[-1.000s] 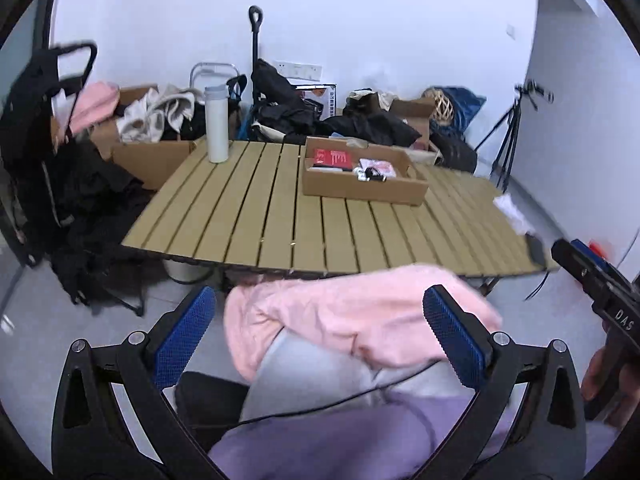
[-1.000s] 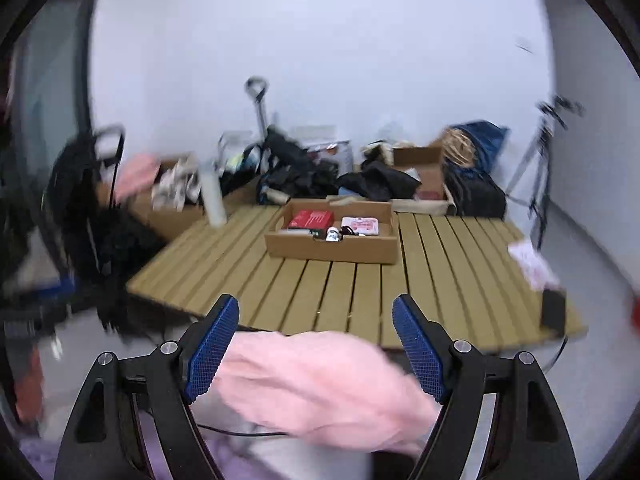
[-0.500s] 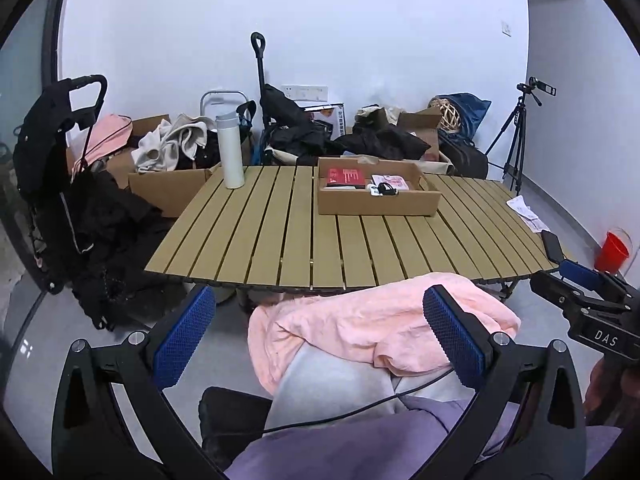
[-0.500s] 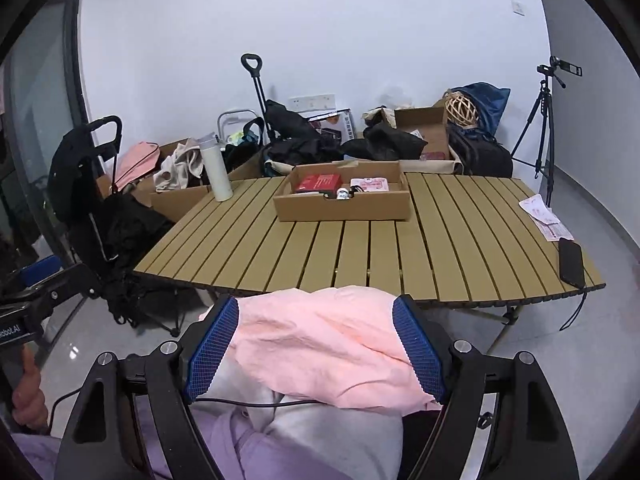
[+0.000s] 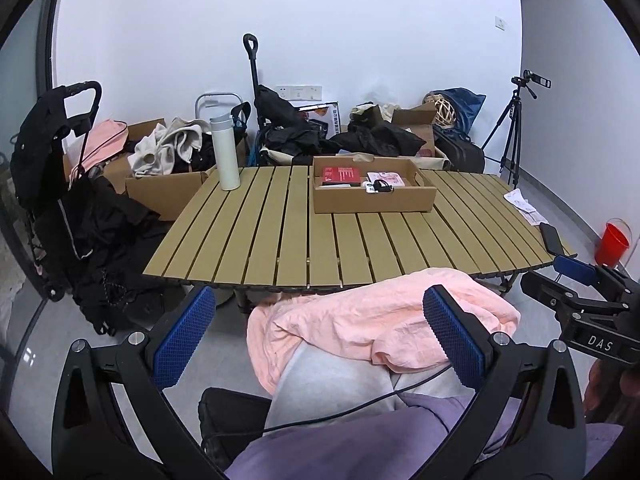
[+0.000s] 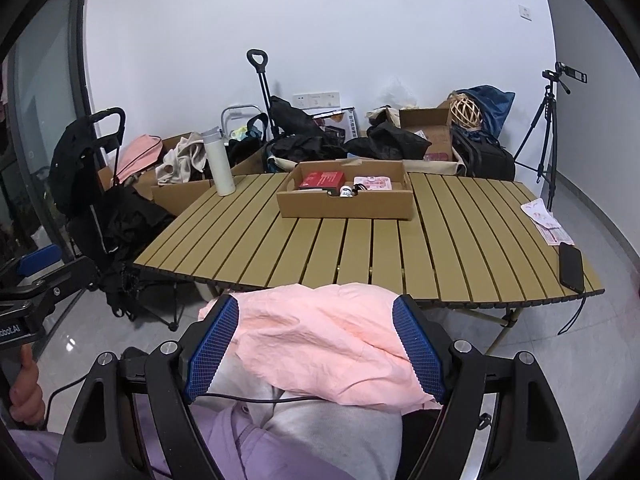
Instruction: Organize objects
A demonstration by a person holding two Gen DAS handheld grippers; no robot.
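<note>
- Left wrist view: left gripper (image 5: 320, 334) spread wide with nothing between the blue pads, held low over the lap of a seated person, probably because nothing within reach needs gripping from there.
- Pink cloth (image 5: 384, 320) draped over the knees, just below the near edge of the slatted table (image 5: 280, 240); lying loose, not pinched by either claw.
- Cardboard tray (image 5: 374, 200) set toward the far middle of the table, holding a red box (image 5: 340, 175), a pink-printed packet (image 5: 386, 178) and some small dark and white bits too small to name; apparently the collecting place for small items.
- White bottle (image 5: 225, 154) upright at the far left corner, well apart from the tray; black phone (image 5: 551, 238) flat at the right edge, also well apart.
- Right gripper (image 5: 576, 280) visible at the right border, side-on, so opening hard to judge from here.
- Right wrist view: right gripper (image 6: 316, 344) likewise wide apart and empty, hovering over the same pink cloth (image 6: 328, 344).
- Tray (image 6: 346, 202) ahead with contents inside; bottle (image 6: 218, 162) at its left, phone (image 6: 571, 266) and paper slips (image 6: 546, 222) along the right edge.
- Scene fitting either a pause ahead of gathering bottle, phone and slips, or a rest with the tray already filled; not settled by these views.
</note>
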